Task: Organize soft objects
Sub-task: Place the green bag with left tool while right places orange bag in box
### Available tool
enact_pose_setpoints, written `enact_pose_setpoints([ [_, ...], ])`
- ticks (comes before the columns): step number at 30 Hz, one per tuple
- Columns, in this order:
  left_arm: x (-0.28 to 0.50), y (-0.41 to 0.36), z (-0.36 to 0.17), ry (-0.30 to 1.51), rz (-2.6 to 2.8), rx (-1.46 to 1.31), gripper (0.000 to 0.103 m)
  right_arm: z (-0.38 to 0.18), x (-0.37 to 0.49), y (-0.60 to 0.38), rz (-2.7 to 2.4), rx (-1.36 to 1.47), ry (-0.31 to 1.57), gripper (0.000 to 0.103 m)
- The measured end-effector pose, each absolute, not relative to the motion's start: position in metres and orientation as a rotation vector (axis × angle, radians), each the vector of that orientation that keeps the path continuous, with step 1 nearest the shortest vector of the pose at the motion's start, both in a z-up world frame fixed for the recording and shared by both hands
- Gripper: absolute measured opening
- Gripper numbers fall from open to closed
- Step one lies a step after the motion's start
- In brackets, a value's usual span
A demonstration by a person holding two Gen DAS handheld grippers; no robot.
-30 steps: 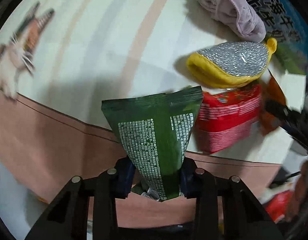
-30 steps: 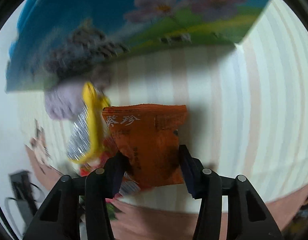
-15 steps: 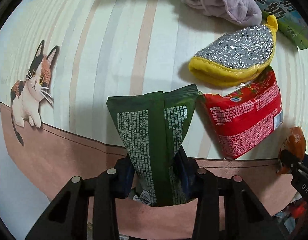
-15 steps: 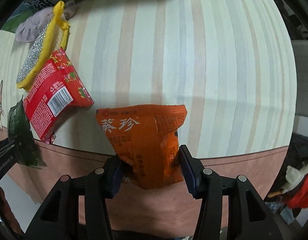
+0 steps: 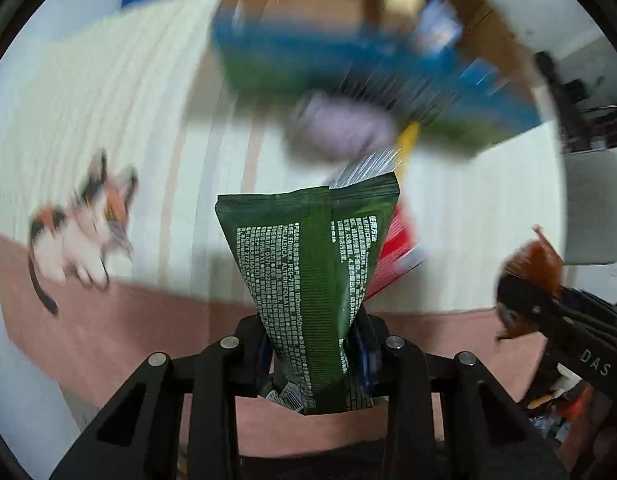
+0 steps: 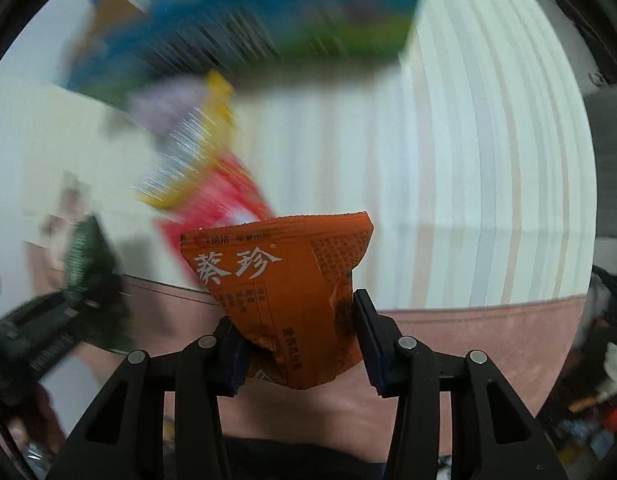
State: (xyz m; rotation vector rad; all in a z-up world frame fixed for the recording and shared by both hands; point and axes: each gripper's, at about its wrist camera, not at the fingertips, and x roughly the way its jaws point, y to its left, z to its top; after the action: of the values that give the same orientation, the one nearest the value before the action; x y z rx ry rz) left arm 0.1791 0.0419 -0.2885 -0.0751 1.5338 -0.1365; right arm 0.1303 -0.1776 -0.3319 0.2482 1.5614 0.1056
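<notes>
My left gripper [image 5: 314, 350] is shut on a dark green packet [image 5: 312, 280] with white print, held up above the striped tablecloth [image 5: 148, 120]. My right gripper [image 6: 298, 344] grips an orange snack packet [image 6: 284, 292], its jaws still closing on it. In the left wrist view that orange packet [image 5: 532, 264] shows at the right edge. Below, blurred by motion, lie a red packet [image 6: 224, 200], a silver and yellow mitt [image 6: 184, 156] and a purple cloth [image 5: 344, 128]. An open cardboard box [image 5: 348, 12] with blue and green printed sides stands beyond them.
The cloth has a pink border [image 5: 108, 320] and a printed cat [image 5: 84, 232] at the left. A grey chair [image 5: 596, 208] stands off the table's right side. Clutter lies on the floor at the lower right [image 6: 604, 400].
Both grippers have risen with their packets, so the table looks farther off and blurred. The box has come into view at the top. The green packet is squeezed narrower between the left jaws.
</notes>
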Motion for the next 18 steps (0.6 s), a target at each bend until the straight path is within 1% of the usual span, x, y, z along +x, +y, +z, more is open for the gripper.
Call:
enact_pose_setpoints([
  [2,0.202,0.036,-0.247,1.461,-0.188,-0.068,0.030,-0.294,0.146,-0.178,0.147,0.282,1.490,0.048],
  [5,0.246,0.035,-0.212,1.399,-0.229,-0.062,0.030,-0.253,0.179,-0.179,0.194,0.334,1.416,0.048],
  [7,0.284,0.027,-0.194,1.359,-0.234,-0.033,0.030,-0.236,0.206,-0.182,0.198,0.346,1.387,0.048],
  [9,0.321,0.021,-0.189,1.338,-0.221,-0.008,0.030,-0.236,0.230,-0.181,0.187,0.338,1.375,0.048],
  [11,0.358,0.017,-0.194,1.346,-0.209,0.007,0.030,-0.247,0.262,-0.179,0.166,0.329,1.389,0.048],
  [13,0.396,0.012,-0.212,1.381,-0.203,0.014,0.030,-0.266,0.297,-0.179,0.136,0.330,1.423,0.048],
  [18,0.475,0.002,-0.287,1.537,-0.186,0.017,0.030,-0.320,0.363,-0.175,0.071,0.307,1.528,0.048],
])
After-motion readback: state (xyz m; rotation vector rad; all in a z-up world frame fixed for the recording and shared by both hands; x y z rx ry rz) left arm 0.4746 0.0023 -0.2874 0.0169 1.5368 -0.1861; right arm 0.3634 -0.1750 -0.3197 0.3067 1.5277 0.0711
